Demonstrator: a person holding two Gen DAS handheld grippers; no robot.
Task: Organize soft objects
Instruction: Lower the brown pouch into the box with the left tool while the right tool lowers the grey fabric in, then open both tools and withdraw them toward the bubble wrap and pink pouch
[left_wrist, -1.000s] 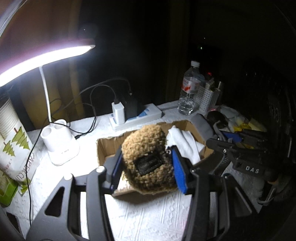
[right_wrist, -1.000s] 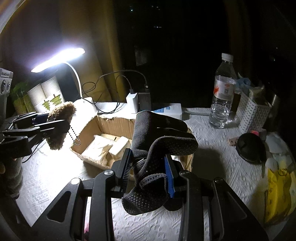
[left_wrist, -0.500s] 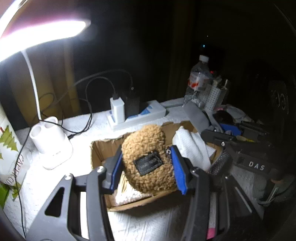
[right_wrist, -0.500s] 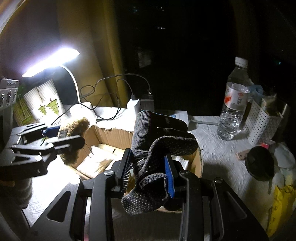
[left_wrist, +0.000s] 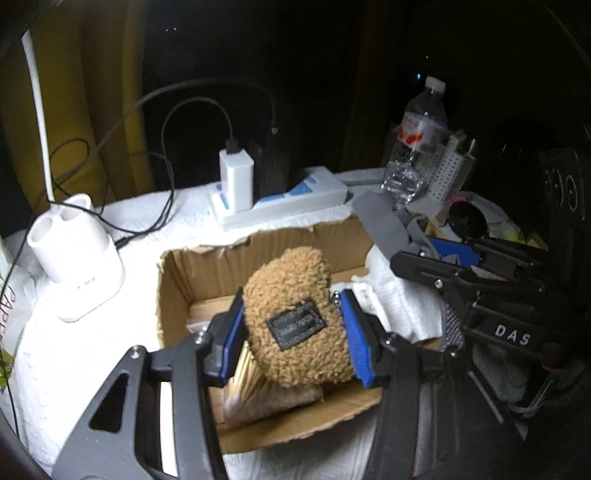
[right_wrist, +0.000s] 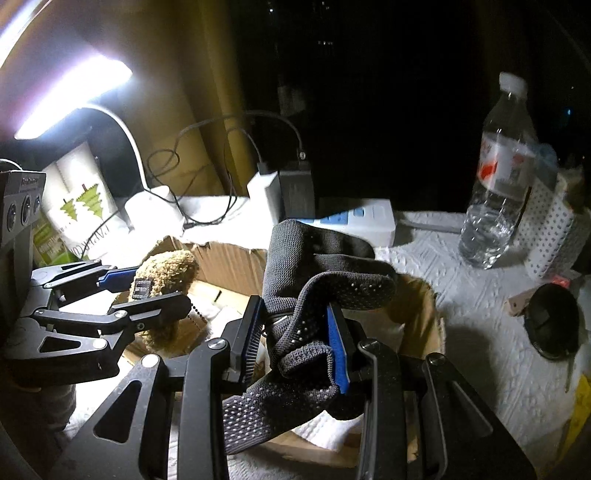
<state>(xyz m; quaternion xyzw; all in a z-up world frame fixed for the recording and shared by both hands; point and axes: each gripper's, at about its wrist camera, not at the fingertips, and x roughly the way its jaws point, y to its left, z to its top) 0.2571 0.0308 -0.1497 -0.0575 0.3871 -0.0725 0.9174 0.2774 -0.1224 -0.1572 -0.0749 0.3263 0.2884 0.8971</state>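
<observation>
Left wrist view, nearest first: the left gripper (left_wrist: 293, 332) clamps a brown fleecy pouch (left_wrist: 295, 314) over the open cardboard box (left_wrist: 207, 266), hiding much of the pale contents beneath. Right wrist view shows the right gripper (right_wrist: 295, 347) closed on a dark dotted glove (right_wrist: 314, 295) above the same box. Behind stand a power strip (left_wrist: 280, 206) and a blurred water bottle (right_wrist: 495, 192); darkness swallows everything farther back.

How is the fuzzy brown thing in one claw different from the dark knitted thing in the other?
The brown pouch is tan, curly and plump, with a dark patch label; the gray gloves are thin knit with pale grip dots. The pouch keeps a rounded lump shape, while the gloves flop and fold. Both are soft, clamped in a claw, left and right, over the cardboard box.
</observation>
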